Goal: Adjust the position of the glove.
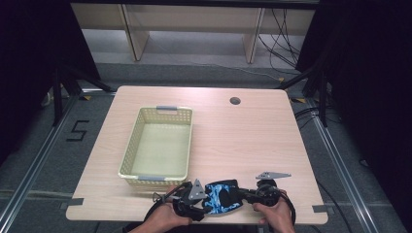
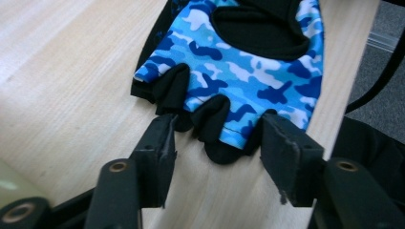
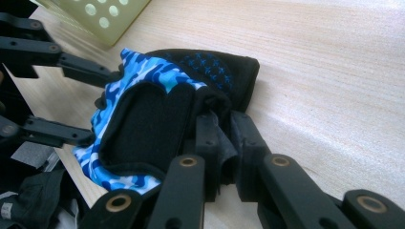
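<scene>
Basket [image 1: 158, 145] of pale yellow plastic mesh stands left of centre on the wooden table [image 1: 252, 141], with grey handles at its near and far ends. Just right of its near corner, at the table's near edge, the left gripper [image 1: 200, 204] points rightward at a blue camouflage glove [image 1: 222, 196]. In the left gripper view its jaws stand apart, one on each side of the glove's [image 2: 239, 71] short black finger ends, with neither pad pressing the cloth. The glove lies flat on the table between the two grippers. On its right side the right gripper [image 1: 247, 195] has its jaws closed tightly on the black cuff edge [image 3: 217, 143] of the glove. A hand holds each gripper from the near side.
</scene>
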A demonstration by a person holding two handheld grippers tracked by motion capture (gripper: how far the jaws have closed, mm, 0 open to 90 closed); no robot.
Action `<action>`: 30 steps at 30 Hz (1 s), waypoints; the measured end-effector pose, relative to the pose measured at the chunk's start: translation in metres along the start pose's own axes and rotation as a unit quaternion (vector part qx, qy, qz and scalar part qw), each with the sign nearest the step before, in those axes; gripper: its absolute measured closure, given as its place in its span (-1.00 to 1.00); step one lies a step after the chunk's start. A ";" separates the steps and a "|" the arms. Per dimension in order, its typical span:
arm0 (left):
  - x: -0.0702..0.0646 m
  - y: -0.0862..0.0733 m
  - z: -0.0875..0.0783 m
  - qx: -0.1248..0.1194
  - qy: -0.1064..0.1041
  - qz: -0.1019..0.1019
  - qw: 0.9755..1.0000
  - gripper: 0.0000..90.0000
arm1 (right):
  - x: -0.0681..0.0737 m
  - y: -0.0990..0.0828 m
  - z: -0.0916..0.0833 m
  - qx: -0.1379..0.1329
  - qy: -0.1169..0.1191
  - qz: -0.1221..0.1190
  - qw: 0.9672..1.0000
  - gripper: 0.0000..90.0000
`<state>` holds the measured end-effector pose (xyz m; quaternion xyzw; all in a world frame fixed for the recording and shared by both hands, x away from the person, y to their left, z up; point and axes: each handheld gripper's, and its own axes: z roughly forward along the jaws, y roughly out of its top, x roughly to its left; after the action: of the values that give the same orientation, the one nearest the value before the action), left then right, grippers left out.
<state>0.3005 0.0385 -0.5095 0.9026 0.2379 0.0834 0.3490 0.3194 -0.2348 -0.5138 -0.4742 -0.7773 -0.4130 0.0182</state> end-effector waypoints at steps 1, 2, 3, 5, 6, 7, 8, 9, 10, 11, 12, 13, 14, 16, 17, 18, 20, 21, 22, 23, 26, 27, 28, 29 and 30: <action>0.001 0.001 0.001 -0.001 0.000 0.013 1.000 -0.05 | 0.000 0.000 0.000 0.000 0.000 0.001 1.000 0.86; 0.000 0.003 0.001 0.002 0.000 0.007 1.000 -0.04 | 0.000 0.000 0.000 0.000 0.000 0.000 1.000 0.86; 0.000 0.003 0.003 -0.001 -0.002 0.002 1.000 -0.04 | 0.000 0.000 0.000 0.000 0.000 0.000 1.000 0.86; 0.000 0.004 0.003 -0.002 -0.007 0.013 1.000 0.03 | 0.000 0.000 0.000 0.000 0.000 0.000 1.000 0.86; -0.001 0.004 0.005 -0.012 -0.014 0.006 1.000 0.09 | 0.000 0.000 0.000 -0.001 -0.001 0.000 1.000 0.86; -0.002 0.004 0.005 -0.011 -0.014 0.016 1.000 0.19 | 0.000 0.000 0.000 0.000 -0.001 0.001 1.000 0.86; -0.004 0.004 0.004 -0.013 -0.017 0.024 0.999 0.32 | 0.000 0.000 0.000 0.000 -0.001 -0.001 1.000 0.86; -0.006 0.004 0.005 -0.019 -0.018 0.024 0.999 0.42 | 0.000 0.000 0.000 0.000 -0.002 -0.002 1.000 0.86; -0.006 0.004 0.005 -0.017 -0.020 0.029 0.999 0.52 | 0.000 0.000 0.000 0.000 -0.001 -0.002 1.000 0.86; -0.005 0.004 0.005 -0.019 -0.018 0.027 0.999 0.61 | 0.000 0.000 0.000 0.001 -0.002 -0.003 1.000 0.86; -0.006 0.004 0.006 -0.024 -0.018 0.010 0.999 0.68 | 0.000 0.000 0.000 0.001 -0.003 -0.004 1.000 0.87; -0.005 0.003 0.006 -0.028 -0.019 0.003 0.999 0.72 | 0.001 0.000 0.000 0.002 -0.003 -0.004 1.000 0.87; -0.003 0.002 0.006 -0.033 -0.013 0.004 0.999 0.74 | 0.000 0.000 -0.001 0.002 -0.002 -0.005 1.000 0.88; -0.003 0.001 0.006 -0.038 -0.005 0.014 0.999 0.75 | 0.003 0.000 -0.002 0.003 0.002 0.010 1.000 0.89; -0.005 0.001 0.006 -0.040 -0.011 0.003 0.999 0.76 | 0.003 0.000 -0.002 0.003 0.005 0.007 1.000 0.89; -0.004 0.001 0.005 -0.041 -0.006 0.006 0.999 0.76 | 0.003 0.001 -0.002 0.003 0.005 0.006 1.000 0.89; -0.004 0.003 0.001 -0.045 -0.002 0.011 0.999 0.77 | 0.003 0.001 -0.001 -0.006 0.011 0.006 1.000 0.90; -0.003 0.003 0.000 -0.049 -0.003 0.014 0.999 0.77 | 0.004 0.001 -0.002 -0.006 0.013 0.005 1.000 0.90; -0.003 0.004 -0.002 -0.051 0.000 0.014 0.999 0.77 | 0.002 0.002 -0.002 -0.010 0.010 -0.008 1.000 0.90; -0.001 0.005 -0.004 -0.046 0.002 0.033 0.998 0.77 | 0.004 0.002 -0.004 -0.008 0.015 0.006 1.000 0.91; 0.000 0.006 -0.005 -0.047 0.005 0.023 0.999 0.76 | 0.006 0.003 -0.005 -0.021 0.023 0.002 1.000 0.91; 0.000 0.006 -0.006 -0.048 0.003 0.022 0.999 0.76 | 0.006 0.003 -0.007 -0.019 0.024 0.004 1.000 0.91; 0.000 0.006 -0.006 -0.053 -0.001 0.015 0.998 0.76 | 0.004 0.004 -0.008 -0.027 0.019 -0.011 0.999 0.91; 0.001 0.007 -0.008 -0.046 0.006 0.021 0.999 0.76 | 0.005 0.004 -0.010 -0.027 0.024 -0.009 0.999 0.91; 0.000 0.007 -0.010 -0.050 0.004 0.021 0.999 0.76 | 0.006 0.004 -0.010 -0.035 0.028 -0.011 0.999 0.91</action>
<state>0.3003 0.0400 -0.4976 0.8885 0.2162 0.1058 0.3907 0.3154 -0.2365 -0.5025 -0.4544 -0.7667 -0.4532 0.0191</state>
